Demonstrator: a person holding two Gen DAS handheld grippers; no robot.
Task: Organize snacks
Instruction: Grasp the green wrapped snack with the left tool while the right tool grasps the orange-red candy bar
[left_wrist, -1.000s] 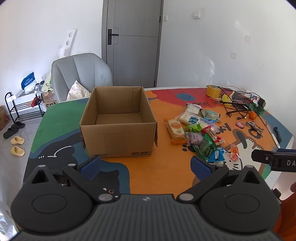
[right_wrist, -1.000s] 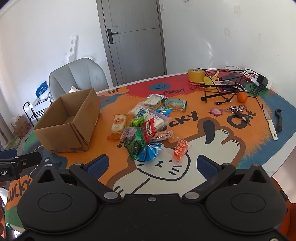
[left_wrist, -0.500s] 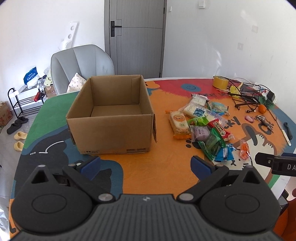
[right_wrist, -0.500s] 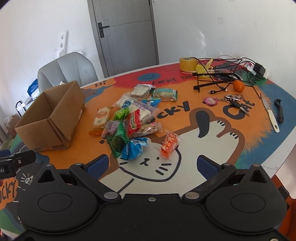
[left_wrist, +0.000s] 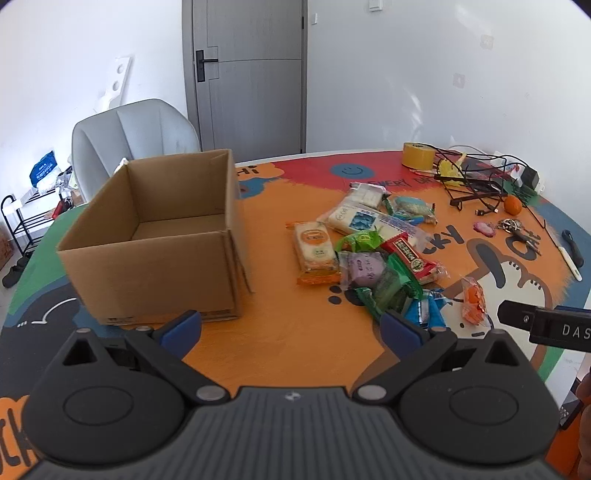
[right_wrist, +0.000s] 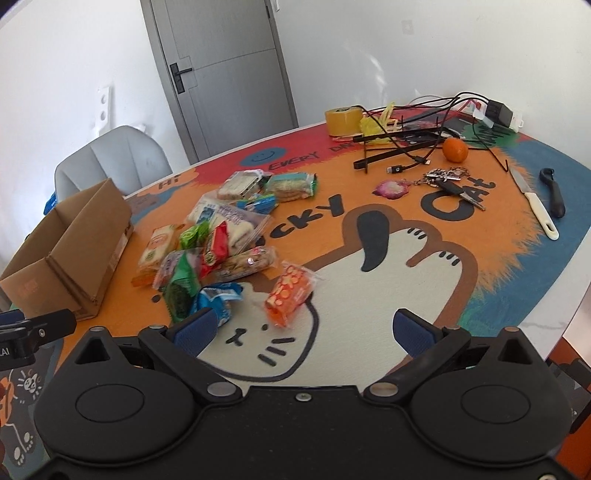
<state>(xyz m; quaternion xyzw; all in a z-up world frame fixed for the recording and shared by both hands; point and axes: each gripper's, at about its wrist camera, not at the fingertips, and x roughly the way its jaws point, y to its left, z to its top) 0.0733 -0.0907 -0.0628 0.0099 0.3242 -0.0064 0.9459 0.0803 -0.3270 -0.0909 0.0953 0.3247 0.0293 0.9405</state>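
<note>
Cardboard box (left_wrist: 155, 236): lay open-topped; snack packets (left_wrist: 373, 254) heaped just right of it. Left gripper (left_wrist: 291, 325), right gripper (right_wrist: 306, 328): fingers spread, empty.

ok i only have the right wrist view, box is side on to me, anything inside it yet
observer: no, the left wrist view looks down into the cardboard box and its floor is bare
operator: is the left gripper holding anything
observer: no, the left gripper is open, nothing between its fingers
operator: where's it pointing
observer: it hovers over the table, facing the gap between the box and the snack pile
</note>
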